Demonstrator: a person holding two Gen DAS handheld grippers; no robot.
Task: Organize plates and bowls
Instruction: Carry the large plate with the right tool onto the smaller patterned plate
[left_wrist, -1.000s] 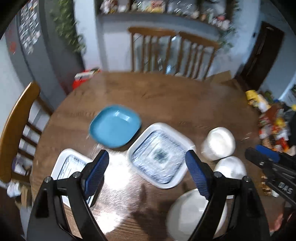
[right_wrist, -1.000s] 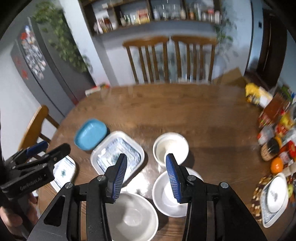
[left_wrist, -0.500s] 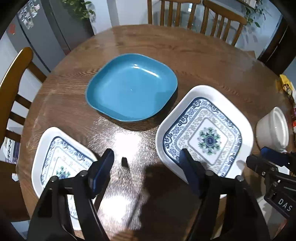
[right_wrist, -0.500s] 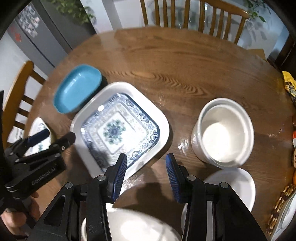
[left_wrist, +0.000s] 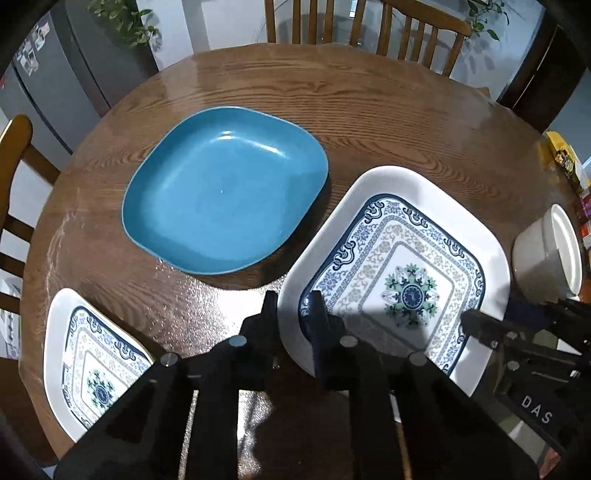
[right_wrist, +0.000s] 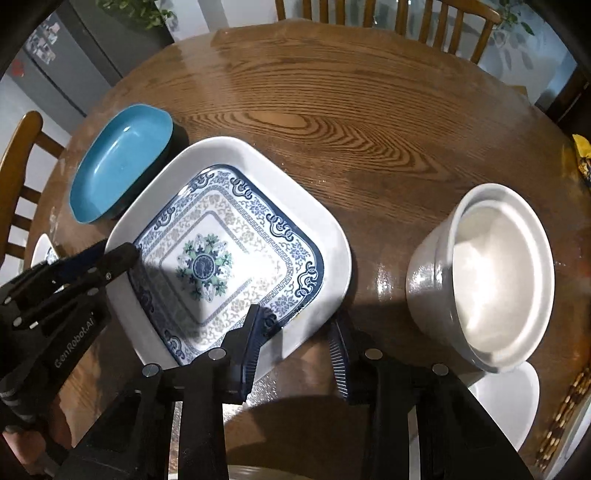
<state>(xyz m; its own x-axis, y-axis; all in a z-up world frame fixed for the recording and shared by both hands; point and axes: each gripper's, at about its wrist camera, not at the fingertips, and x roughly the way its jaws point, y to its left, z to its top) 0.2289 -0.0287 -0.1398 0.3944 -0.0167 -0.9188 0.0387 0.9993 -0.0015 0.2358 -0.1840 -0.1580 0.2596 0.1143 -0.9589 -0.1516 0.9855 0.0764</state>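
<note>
Left gripper (left_wrist: 291, 310): I'm clamping the square white blue-patterned plate (left_wrist: 406, 280) by its rim.
Right gripper (right_wrist: 295, 332): closing, straddling the opposite rim for a level lift.

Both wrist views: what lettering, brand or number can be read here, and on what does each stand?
"GenRobot.AI": white print on the black body of the left gripper, in the right wrist view.
"DAS": white letters on the black body of the right gripper, in the left wrist view; the rest is cut off.
Yellow packet at the round wooden table's edge: print too blurred to read.
Papers on the grey fridge: too small to read.
</note>
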